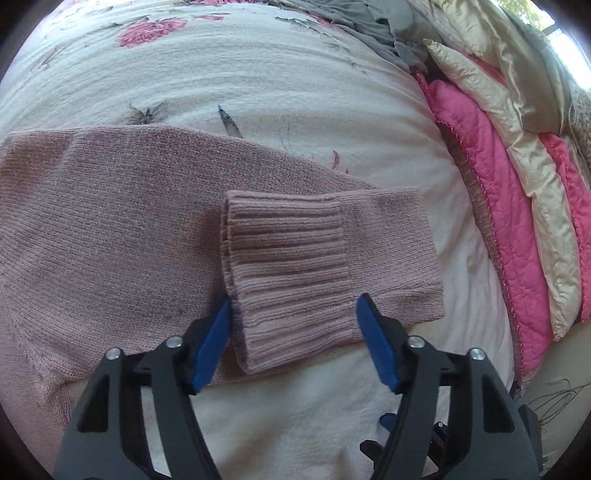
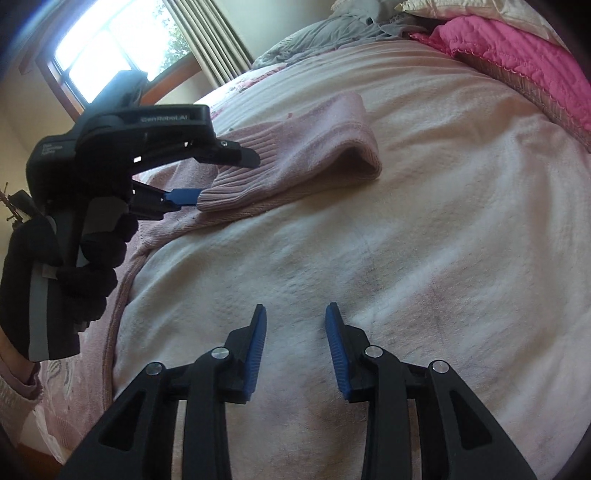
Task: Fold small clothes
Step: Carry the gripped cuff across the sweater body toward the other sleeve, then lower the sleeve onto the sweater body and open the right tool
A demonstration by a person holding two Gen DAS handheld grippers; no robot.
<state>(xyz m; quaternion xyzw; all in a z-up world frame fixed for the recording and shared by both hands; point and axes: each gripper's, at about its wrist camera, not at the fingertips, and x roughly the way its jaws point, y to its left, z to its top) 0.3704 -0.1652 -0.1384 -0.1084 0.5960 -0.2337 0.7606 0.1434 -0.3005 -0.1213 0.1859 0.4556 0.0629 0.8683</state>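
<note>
A dusty pink knit sweater (image 1: 110, 221) lies flat on the bed. Its sleeve is folded back across the body, and the ribbed cuff (image 1: 288, 258) points toward me. My left gripper (image 1: 293, 304) is open, its blue pads (image 1: 212, 347) on either side of the cuff's near end without pinching it. In the right wrist view the same sweater (image 2: 295, 147) shows at the upper left, with the left gripper (image 2: 225, 177) straddling the cuff (image 2: 229, 188). My right gripper (image 2: 296, 308) hangs open over bare bedspread, well short of the sweater, with nothing in it.
The bed has a cream floral bedspread (image 1: 221, 74). A pink quilt (image 1: 491, 177) and cream satin pillows (image 1: 517, 122) are stacked along the right side. A grey garment (image 2: 332, 33) lies at the far end. A dark-gloved hand (image 2: 85, 273) holds the left gripper; a window (image 2: 110, 44) is behind it.
</note>
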